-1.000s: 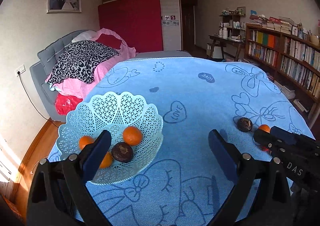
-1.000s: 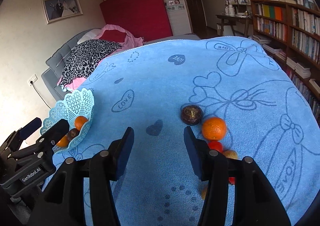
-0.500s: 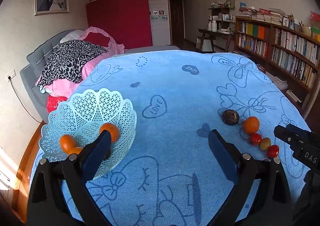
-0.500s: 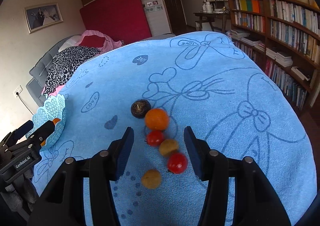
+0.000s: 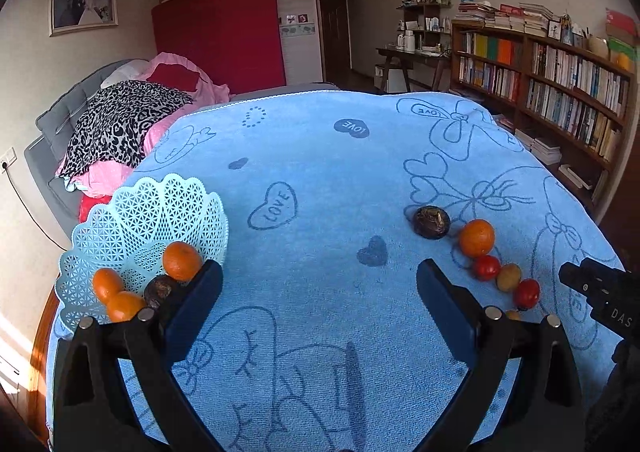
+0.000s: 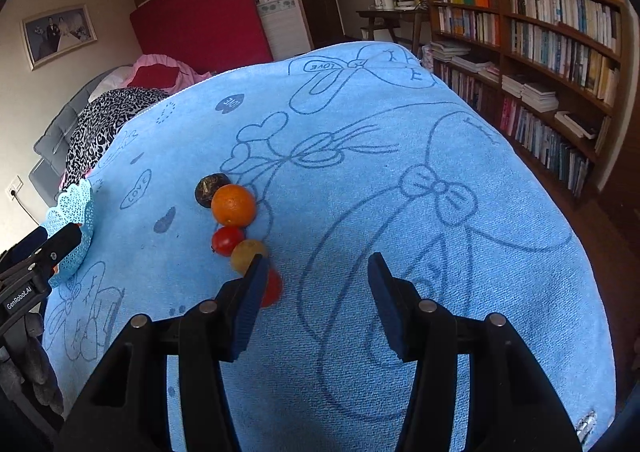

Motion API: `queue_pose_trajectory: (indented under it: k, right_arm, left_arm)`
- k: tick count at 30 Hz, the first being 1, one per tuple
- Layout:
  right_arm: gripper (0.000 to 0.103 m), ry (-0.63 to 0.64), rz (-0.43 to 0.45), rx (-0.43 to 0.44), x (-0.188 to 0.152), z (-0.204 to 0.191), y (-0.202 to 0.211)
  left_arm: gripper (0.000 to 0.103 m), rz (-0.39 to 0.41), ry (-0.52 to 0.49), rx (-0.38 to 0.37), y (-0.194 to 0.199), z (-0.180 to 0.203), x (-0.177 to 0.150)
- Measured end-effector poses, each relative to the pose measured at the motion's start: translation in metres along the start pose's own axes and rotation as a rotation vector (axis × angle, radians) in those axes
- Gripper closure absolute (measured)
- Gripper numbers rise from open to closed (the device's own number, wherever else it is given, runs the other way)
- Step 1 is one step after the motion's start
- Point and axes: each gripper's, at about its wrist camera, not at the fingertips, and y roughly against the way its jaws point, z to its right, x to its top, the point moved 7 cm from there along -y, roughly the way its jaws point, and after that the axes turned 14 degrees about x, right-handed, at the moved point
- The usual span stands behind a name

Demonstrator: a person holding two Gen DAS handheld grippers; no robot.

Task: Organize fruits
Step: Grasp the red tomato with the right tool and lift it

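My left gripper (image 5: 318, 284) and right gripper (image 6: 314, 280) both gape empty above the blue blanket (image 6: 400, 192), fruit row (image 6: 234, 206) beside my right.

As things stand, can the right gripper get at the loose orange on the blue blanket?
Probably yes. The right gripper is open and empty, and the orange lies ahead to its left with its top exposed; a red tomato and a dark fruit crowd its sides.
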Motion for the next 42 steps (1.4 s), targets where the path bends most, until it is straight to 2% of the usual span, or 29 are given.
queue_pose_trajectory:
  k: [9,16,23,27,34,42]
  right_arm:
    - [0.052,0.046,-0.053,0.055,-0.007,-0.019,-0.019]
    - [0.065,0.007,-0.112,0.109,-0.012,-0.02,-0.039]
    - [0.075,0.035,-0.139,0.102,-0.015,-0.026,-0.048]
    - [0.075,0.06,-0.127,0.091,-0.015,-0.03,-0.043]
    - [0.075,0.101,-0.032,0.031,0.002,-0.027,-0.014]
    - [0.075,0.063,-0.014,0.008,0.006,-0.009,-0.007]
  left_arm:
    - [0.004,-0.01,-0.034,-0.03,0.002,0.021,-0.006]
    - [0.004,-0.012,-0.041,-0.035,0.002,0.024,-0.007]
    - [0.004,-0.019,-0.039,-0.038,0.001,0.025,-0.009]
    - [0.004,-0.019,-0.041,-0.041,0.001,0.026,-0.01]
    - [0.004,-0.018,-0.063,-0.057,0.006,0.037,-0.013]
    - [0.004,-0.028,-0.12,-0.131,0.015,0.07,-0.023]
